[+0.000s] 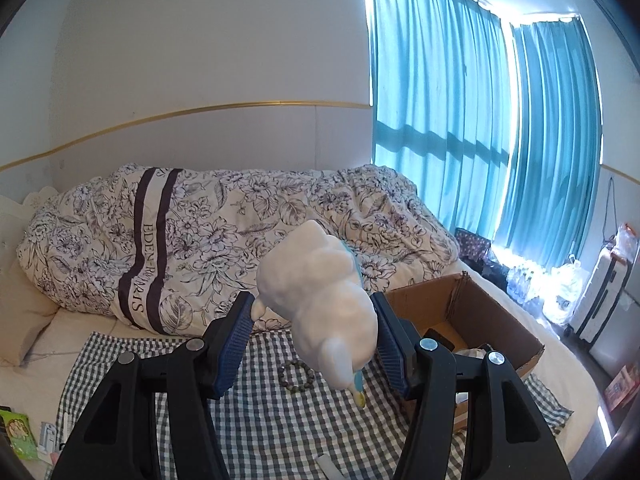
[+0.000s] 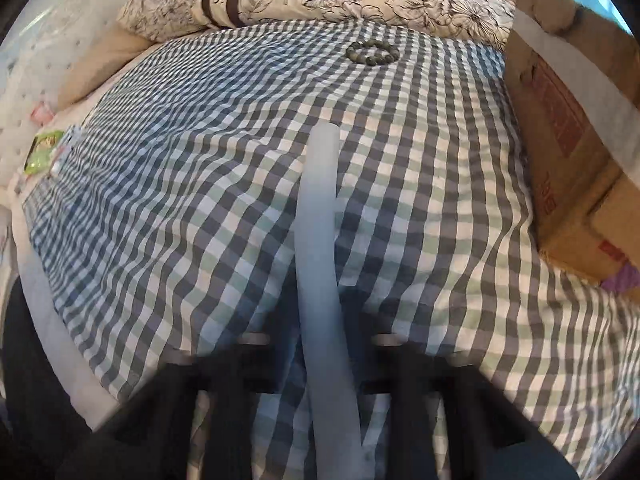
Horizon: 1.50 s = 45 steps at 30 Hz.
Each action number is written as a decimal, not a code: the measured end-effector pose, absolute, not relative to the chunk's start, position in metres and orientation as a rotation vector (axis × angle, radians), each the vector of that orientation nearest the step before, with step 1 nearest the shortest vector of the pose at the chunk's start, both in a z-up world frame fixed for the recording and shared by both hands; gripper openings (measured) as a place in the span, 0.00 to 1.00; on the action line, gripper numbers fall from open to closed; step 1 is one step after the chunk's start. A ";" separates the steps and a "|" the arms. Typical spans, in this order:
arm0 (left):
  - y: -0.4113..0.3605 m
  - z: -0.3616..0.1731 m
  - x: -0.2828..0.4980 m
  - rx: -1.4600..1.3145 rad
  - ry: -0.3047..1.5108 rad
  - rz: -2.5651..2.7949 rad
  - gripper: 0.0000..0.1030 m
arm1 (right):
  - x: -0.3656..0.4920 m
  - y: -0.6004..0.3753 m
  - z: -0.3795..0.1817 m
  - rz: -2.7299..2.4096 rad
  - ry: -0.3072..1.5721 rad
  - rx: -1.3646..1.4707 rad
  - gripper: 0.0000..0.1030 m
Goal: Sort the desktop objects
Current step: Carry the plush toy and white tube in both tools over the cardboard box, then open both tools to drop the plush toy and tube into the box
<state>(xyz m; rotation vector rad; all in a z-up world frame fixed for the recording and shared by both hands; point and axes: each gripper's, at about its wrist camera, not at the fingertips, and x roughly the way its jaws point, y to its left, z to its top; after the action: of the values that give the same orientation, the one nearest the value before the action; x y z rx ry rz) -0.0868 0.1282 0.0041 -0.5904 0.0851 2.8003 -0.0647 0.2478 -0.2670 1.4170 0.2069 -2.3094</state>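
Two risks stand out. One: the left gripper pinches the white plush toy only at its middle, above the checked cloth and just left of the cardboard box; soft filling may slip and drop it outside the box. Another: the right gripper is blurred, so I cannot tell its opening; the pale tube lies between its fingers. Left of the box lies a bead bracelet, nothing blocking the box mouth

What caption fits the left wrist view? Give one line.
Left claw holds a white plush toy above the checked cloth.
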 end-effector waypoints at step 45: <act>0.303 -0.057 -0.161 -0.739 0.135 2.600 0.58 | -0.145 0.459 -0.036 -2.881 -0.050 0.839 0.13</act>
<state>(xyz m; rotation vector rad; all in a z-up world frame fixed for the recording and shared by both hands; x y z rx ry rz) -0.1610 0.3030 -0.0572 -0.7387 0.1347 2.5998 -0.1450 0.4593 -0.0365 0.8390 -0.0505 -2.8813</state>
